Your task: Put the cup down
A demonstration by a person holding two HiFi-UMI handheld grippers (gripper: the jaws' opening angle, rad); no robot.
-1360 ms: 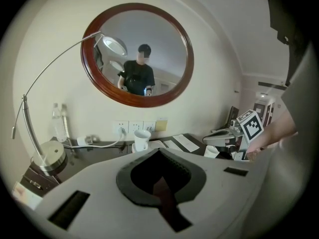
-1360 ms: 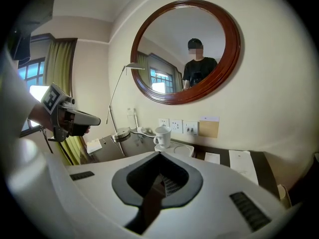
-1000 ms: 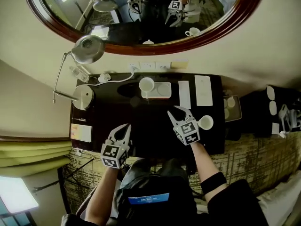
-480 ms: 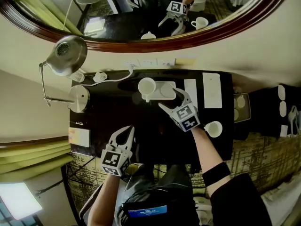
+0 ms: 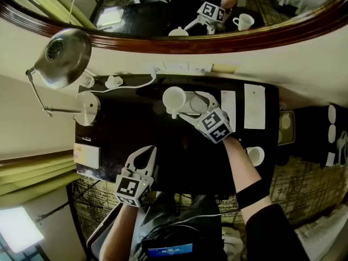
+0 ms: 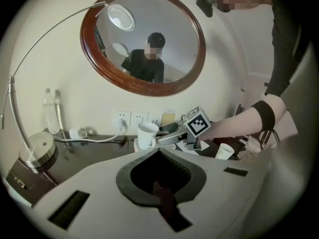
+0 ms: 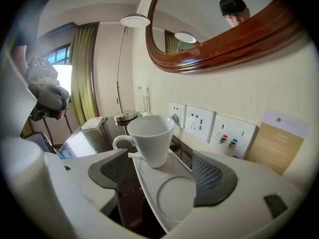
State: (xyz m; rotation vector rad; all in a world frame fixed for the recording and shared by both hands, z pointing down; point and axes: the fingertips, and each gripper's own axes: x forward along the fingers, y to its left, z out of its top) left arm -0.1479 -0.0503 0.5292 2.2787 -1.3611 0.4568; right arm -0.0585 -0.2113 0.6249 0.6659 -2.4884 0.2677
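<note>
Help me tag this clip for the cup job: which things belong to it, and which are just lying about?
Job: white cup on the tray; second cup at the right of the desk; right tool, open, tray between its jaws.
Lying about: desk lamp; white cable; paper cards; wall sockets; left tool, shut and empty.

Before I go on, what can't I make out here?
- Print on the tan paper card: right gripper view, too small.
- Print on the white paper sheets: head view, too small.
- Inside of the lone white ceramic cup, at the right of the dark table: head view, too small.
</note>
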